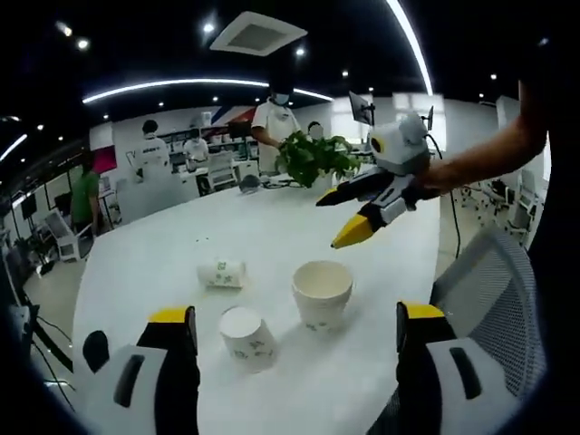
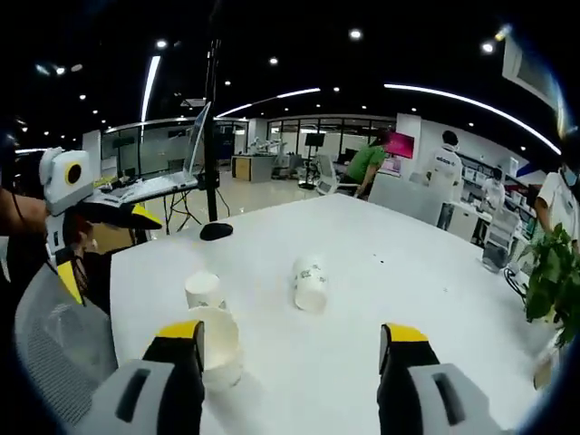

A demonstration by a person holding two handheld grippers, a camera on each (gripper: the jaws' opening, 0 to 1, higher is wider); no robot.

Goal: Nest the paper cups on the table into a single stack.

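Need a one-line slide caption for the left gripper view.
Open left gripper faces three paper cups on white table; right gripper hovers beyond.

Both grippers, left gripper [image 1: 294,328] and right gripper [image 2: 292,345], have grey bodies, black jaws and yellow tips.

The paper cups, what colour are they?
White with small green markings, best seen in the left gripper view on the upright paper cup.
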